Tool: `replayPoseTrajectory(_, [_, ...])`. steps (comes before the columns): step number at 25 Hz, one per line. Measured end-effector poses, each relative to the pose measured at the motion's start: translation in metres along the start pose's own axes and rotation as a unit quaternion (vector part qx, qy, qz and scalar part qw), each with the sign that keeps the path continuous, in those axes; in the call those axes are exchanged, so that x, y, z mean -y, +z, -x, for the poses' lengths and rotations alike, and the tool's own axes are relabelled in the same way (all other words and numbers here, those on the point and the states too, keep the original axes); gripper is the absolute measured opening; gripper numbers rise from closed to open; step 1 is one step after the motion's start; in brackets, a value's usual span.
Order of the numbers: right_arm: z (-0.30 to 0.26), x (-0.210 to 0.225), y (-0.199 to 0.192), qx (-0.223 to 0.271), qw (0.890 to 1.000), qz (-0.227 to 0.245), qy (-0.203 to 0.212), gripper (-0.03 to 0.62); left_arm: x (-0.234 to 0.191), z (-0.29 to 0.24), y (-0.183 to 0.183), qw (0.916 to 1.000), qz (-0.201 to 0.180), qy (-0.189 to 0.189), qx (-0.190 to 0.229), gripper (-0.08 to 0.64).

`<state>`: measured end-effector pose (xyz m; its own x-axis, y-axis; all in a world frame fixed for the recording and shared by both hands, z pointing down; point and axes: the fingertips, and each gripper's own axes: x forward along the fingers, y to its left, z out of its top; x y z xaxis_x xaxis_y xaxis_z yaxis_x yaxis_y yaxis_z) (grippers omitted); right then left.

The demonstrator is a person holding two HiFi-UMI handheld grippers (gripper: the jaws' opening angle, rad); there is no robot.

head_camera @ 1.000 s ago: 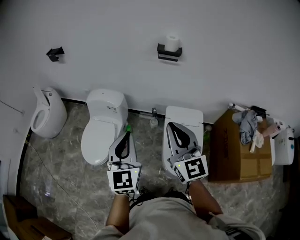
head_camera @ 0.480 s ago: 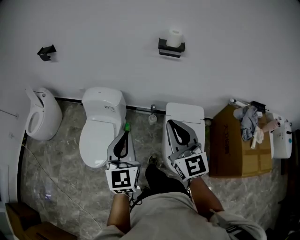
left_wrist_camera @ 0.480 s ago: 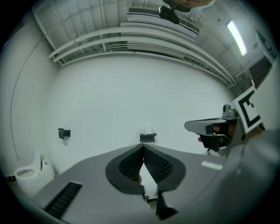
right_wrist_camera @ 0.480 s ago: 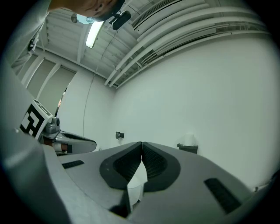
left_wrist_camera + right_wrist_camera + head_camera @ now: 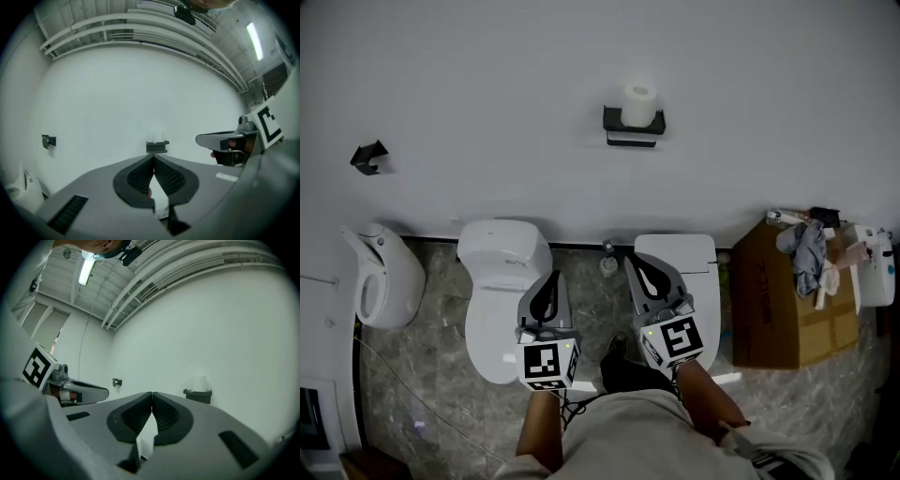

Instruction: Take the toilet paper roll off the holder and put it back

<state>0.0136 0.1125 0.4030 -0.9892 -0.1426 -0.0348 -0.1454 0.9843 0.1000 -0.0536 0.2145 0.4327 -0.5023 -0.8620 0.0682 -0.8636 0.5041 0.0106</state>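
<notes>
i'm closing in: my left gripper (image 5: 554,275) and right gripper (image 5: 634,256) pressed together, empty; white toilet paper roll (image 5: 638,103) on black wall holder (image 5: 632,128) nearer, unreached.

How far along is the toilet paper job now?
Done: nothing; the toilet paper roll sits on the black holder on the wall. In hand: nothing; left gripper and right gripper are shut, empty, short of the wall. Left: take the roll off, put it back.
</notes>
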Motion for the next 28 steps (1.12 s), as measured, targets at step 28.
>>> replayPoseTrajectory(28, [-0.065,0.19,-0.024,-0.011,0.992,-0.039,-0.12,0.003,0.042,-0.244,0.046,0.9941,-0.043,-0.1,0.0,0.008])
